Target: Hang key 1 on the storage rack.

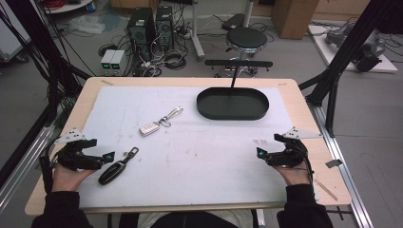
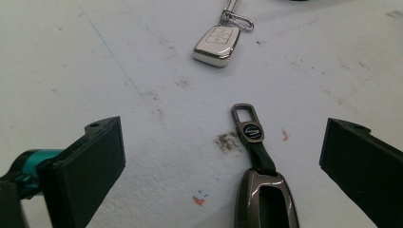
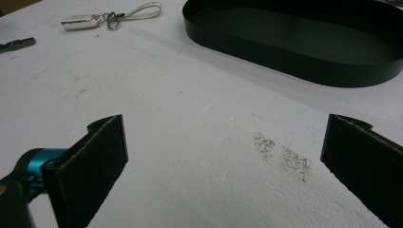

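At the lower left of the high view, the left tool (image 1: 110, 156) is held low over the white mat (image 1: 199, 156) of the bench (image 1: 304, 102), its jaws spread wide apart with nothing clamped. Just to its right a dark key fob (image 1: 111, 173) is seen lying flat; in the left gripper view the fob sits between the open jaws, untouched. A silver key fob (image 1: 149, 128) is placed further up, near the centre. At the lower right, the right tool (image 1: 260, 153) is likewise held open and empty. A black oval tray (image 1: 232, 113) rests at the upper right of the mat.
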